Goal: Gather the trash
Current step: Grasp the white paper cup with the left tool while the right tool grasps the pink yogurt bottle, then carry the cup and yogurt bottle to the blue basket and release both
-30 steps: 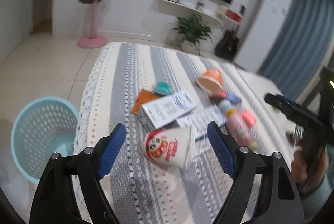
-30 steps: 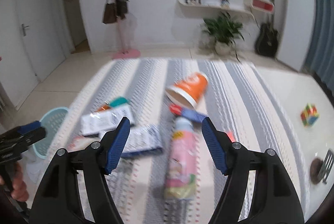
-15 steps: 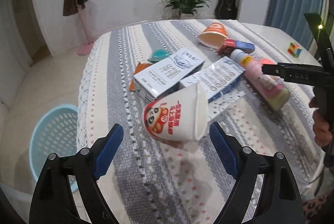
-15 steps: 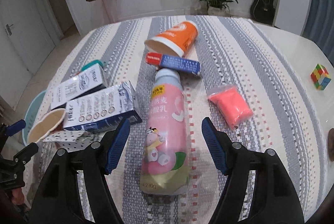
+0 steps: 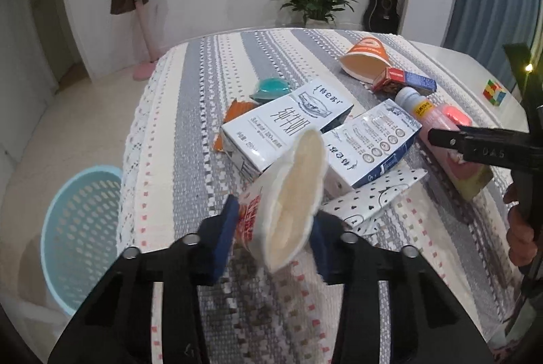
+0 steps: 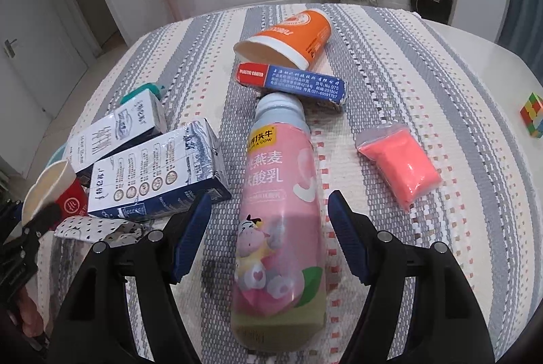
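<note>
- Left wrist view, nearest: the left gripper (image 5: pixel 273 233) is clenched on a white paper cup (image 5: pixel 288 204) with red print, its blue pads pressing the cup's sides so the rim is squashed into an oval; the mouth faces the camera and the cup looks lifted clear of the striped tablecloth (image 5: pixel 190 133).
- Right wrist view, nearest: the right gripper (image 6: pixel 269 230) is released, jaws wide, hanging over a pink drink bottle (image 6: pixel 276 214) that lies on its side between them; neither pad touches it.
- Just beyond the cup lies a crumpled dotted wrapper (image 5: pixel 376 196), then two blue-and-white cartons (image 5: pixel 285 126) side by side, with an orange packet (image 5: pixel 237 111) and a teal lid (image 5: pixel 271 87) partly hidden behind them.
- Past the bottle's cap sit a red-and-blue box (image 6: pixel 292 84) and an orange paper cup (image 6: pixel 288 36) tipped on its side; a pink pouch (image 6: pixel 400 164) lies apart to the right.
- Off the table's left edge, on the floor, stands a light blue basket (image 5: pixel 79 231), the likely bin.
- Judged step: first piece of trash is gripped and ready to carry; nothing can be seen inside the basket.
- Next move calls for swinging the left gripper left and down over the basket's mouth before letting go, keeping the squeeze gentle since the cup is already deforming and could slip.
- The right gripper would need to lower and close around the bottle's body, which may roll.
</note>
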A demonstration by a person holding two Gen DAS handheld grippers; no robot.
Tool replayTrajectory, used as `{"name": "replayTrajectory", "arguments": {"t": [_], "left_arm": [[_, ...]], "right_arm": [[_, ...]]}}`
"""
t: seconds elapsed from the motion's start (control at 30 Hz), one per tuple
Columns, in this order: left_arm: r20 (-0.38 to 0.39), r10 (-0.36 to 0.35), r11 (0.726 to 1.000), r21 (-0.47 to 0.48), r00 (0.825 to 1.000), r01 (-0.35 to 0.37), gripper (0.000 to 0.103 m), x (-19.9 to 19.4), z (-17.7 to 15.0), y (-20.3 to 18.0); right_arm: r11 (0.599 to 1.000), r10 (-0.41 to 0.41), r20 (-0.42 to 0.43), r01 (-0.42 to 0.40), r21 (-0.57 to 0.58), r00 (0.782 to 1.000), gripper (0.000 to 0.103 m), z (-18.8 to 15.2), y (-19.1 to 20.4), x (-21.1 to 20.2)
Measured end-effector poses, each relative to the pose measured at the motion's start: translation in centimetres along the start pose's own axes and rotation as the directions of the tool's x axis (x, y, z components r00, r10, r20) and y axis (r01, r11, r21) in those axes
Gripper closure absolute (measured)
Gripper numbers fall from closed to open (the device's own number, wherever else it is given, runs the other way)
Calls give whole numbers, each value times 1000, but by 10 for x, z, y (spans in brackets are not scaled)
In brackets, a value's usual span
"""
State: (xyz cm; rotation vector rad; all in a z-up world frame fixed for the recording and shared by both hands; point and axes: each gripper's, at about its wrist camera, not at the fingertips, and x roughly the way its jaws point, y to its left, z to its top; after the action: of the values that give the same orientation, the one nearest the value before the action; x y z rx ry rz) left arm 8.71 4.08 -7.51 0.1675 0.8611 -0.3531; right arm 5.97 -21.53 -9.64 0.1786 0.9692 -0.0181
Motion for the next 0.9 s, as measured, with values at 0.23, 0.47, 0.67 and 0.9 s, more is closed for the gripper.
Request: {"name": "replayTrajectory", "arguments": {"t": [0.23,0.47,0.67,0.9], "left_arm": [[20,-34,999,2,999,33,76,-7,0,1],[118,-97,988,-105,988,110,77,-30,8,26],[229,-108,962,-220,967,160,77,-54,14,58],[308,-23,930,-343,951,134,77,-79,13,101]], "right_arm": [[999,18,-56,-16,47,998,57,0,-10,10],[992,69,-60,-62,114,996,57,2,-22,2],[991,99,49,-103,86,994,58,16,-10,-42],[987,159,171,-158,-20,972,58,36,41,-98]]}}
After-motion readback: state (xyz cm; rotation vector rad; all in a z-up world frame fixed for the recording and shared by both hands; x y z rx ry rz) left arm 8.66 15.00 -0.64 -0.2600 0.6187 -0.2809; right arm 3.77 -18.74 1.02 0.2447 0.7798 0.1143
